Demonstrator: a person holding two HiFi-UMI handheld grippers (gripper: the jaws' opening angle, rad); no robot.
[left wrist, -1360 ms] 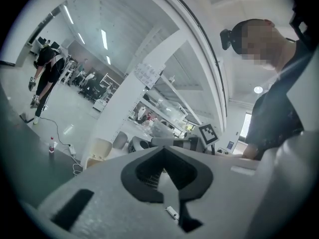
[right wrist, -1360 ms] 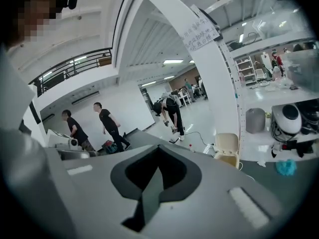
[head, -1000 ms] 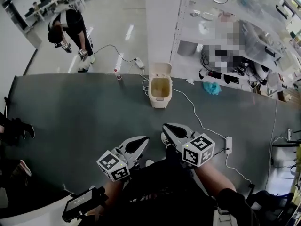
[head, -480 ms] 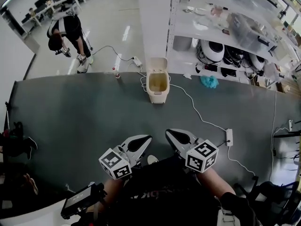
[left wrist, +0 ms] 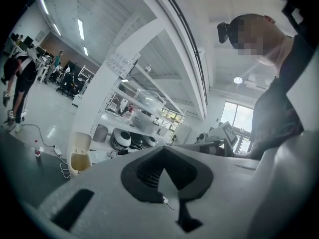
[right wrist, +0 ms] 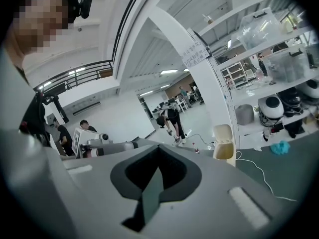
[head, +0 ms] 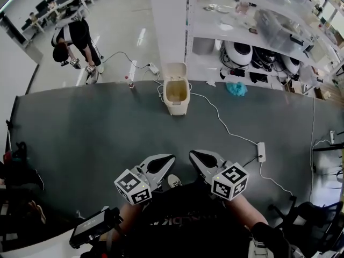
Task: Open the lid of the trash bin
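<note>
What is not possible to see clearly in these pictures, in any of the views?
- Inside of the trash bin: head view, too small to tell whether it holds anything.
- Hands on the left tool and right tool: head view, covered by their marker cubes.
- Small bottle: head view, label too small.

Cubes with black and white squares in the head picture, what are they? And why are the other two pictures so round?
They are parts of two pinching tools: a person holds the left gripper and the right gripper, one in each hand. The head view comes from a camera on the person's head, looking down. The round pictures come from cameras riding on each gripper, looking along its jaws. Both are shut and hold nothing. Ahead, on the dark grey mat, stands a cream plastic trash bin with its lid flipped up. A white cable runs past it.
</note>
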